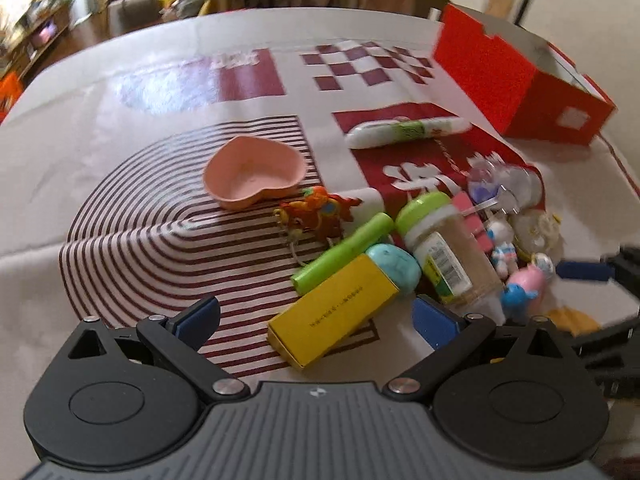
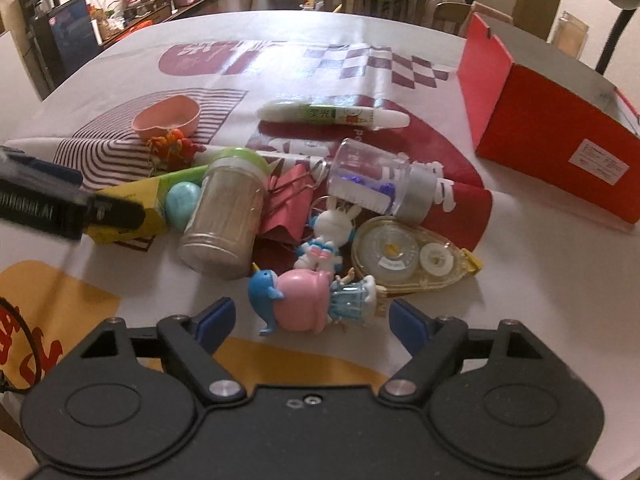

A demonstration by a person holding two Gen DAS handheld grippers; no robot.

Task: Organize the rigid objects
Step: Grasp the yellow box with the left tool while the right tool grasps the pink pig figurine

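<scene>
Right wrist: illegible label on red box point(image 2: 552, 148).

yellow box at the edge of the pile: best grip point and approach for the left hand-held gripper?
Grip the yellow box across its narrow width, near the free end closest to the left hand-held gripper, coming from above. It lies flat with its long sides exposed there; the far end crowds the teal egg and green tube. The jaws look open wide enough.
</scene>
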